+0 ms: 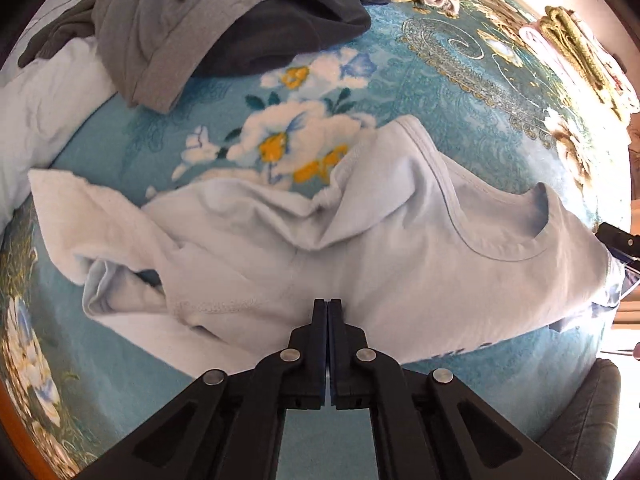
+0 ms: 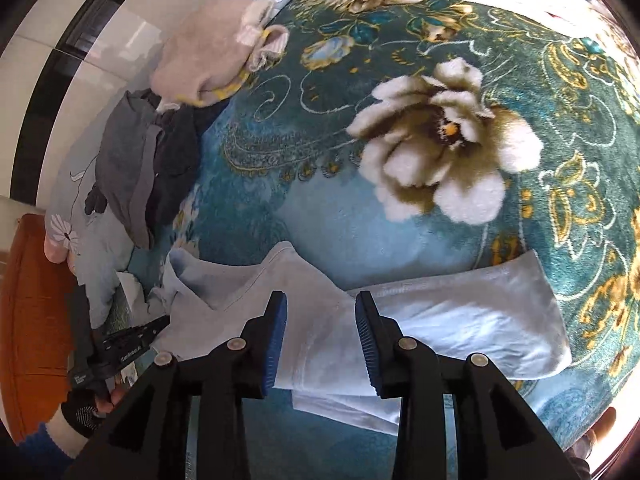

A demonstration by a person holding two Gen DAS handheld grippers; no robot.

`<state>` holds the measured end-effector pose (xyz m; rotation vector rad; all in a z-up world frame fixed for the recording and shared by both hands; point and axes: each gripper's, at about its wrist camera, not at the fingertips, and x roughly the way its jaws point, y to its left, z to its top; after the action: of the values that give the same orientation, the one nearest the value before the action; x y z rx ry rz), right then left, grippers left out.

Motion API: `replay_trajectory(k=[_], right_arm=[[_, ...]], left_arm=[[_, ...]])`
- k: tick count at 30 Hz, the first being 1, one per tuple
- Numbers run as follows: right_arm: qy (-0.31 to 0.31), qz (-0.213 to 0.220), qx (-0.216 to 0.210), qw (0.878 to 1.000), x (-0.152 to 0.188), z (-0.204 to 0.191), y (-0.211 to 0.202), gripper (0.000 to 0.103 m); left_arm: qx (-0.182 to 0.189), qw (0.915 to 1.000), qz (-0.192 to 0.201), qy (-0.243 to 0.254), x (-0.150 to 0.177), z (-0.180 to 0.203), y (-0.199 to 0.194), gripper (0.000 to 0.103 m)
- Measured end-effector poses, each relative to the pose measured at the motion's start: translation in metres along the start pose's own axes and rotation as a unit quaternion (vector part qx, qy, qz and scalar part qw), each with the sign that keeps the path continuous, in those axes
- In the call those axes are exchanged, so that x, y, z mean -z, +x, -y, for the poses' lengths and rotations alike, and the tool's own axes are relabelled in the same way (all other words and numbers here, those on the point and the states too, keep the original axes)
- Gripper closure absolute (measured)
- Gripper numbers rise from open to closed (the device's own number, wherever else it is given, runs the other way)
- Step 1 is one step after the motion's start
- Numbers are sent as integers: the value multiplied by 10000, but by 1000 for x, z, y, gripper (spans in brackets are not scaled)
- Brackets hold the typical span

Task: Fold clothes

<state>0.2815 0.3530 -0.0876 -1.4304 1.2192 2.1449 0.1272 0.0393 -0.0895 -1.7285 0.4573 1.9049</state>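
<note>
- Jaws of the left gripper (image 1: 329,304) were pressed together, straight down over the near hem of the shirt (image 1: 400,248); whether any cloth was pinched between them could not be told, since the pads met edge to edge with only a thin line showing.
- Jaws of the right gripper (image 2: 322,300) stood partly apart, with a fold of the shirt (image 2: 460,328) lying between the blue pads (image 2: 276,344) but not squeezed, so this side looked released, or not yet taken.
- Shirt, pale blue, lay on the bed's blanket (image 1: 380,92) just ahead of both grippers, crumpled rather than flat: the neckline (image 1: 504,232) faced up toward the right, and a sleeve (image 1: 120,280) bunched at the left with its opening showing. In my judgement it was being spread for the first fold, so the folding had barely begun.
- Beyond the shirt a stretch of the blanket was bare, probably kept free as working room.
- Farther left, a heap of grey and dark clothes (image 1: 208,20) sat unfolded, likely waiting their turn.
- At the far right edge, a stack of folded pink and olive pieces (image 1: 576,52) sat apart from the heap, seemingly the finished pile.
- In the right wrist view, the person's gloved hand (image 2: 84,408) held the left gripper at the lower left.
</note>
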Motion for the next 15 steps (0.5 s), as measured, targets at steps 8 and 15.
replay_trajectory(k=[8,15], right_arm=[[-838,-943,-419,9911,56,-23,20,65],[-482,-913,-767,9917,72,3,7,65]], left_arm=[[82,9972,610,-429,-54,-25,-33,100],[-751,9952,406,483,-140,-12,25,46]])
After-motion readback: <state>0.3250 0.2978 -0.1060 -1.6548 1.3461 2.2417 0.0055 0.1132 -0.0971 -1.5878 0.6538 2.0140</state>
